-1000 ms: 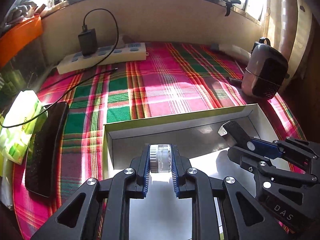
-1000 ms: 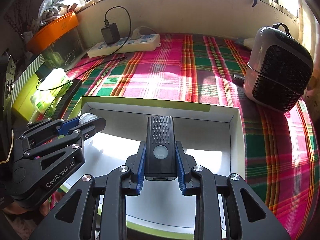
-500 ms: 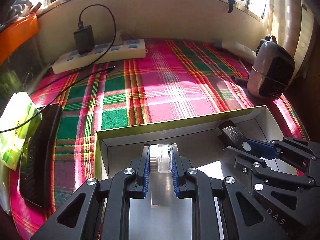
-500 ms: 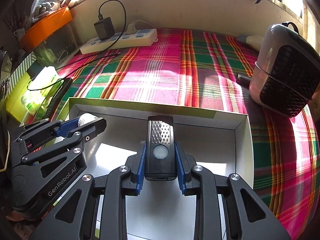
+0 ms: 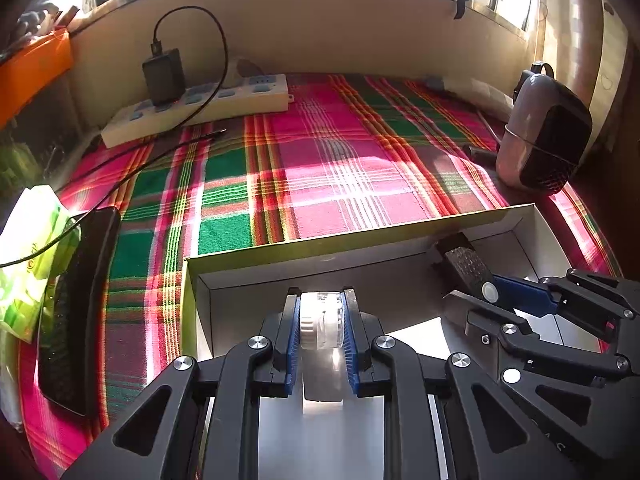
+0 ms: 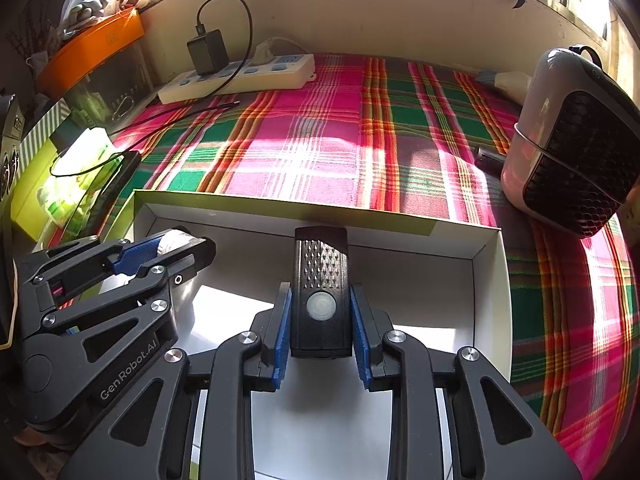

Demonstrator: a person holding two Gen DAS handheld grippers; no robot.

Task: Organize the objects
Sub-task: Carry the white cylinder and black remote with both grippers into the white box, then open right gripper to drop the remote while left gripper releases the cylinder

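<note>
My left gripper [image 5: 320,322] is shut on a small clear jar with a white ribbed cap [image 5: 320,326], held low inside the white box [image 5: 240,276] near its far left corner. My right gripper [image 6: 320,320] is shut on a black flashlight with a round grey button [image 6: 321,280], held inside the same box [image 6: 490,280] near its far wall. The right gripper and flashlight [image 5: 468,268] show at the right of the left wrist view. The left gripper [image 6: 176,244] shows at the left of the right wrist view.
A plaid cloth [image 5: 340,168] covers the table. A white power strip with a black charger [image 5: 192,104] lies at the back. A small heater [image 6: 576,152] stands at the right. A black phone [image 5: 76,308] and a green tissue pack [image 5: 28,256] lie at the left.
Both grippers have moved down and forward into the box with their objects. The flashlight's tip now lies close to the far wall.
</note>
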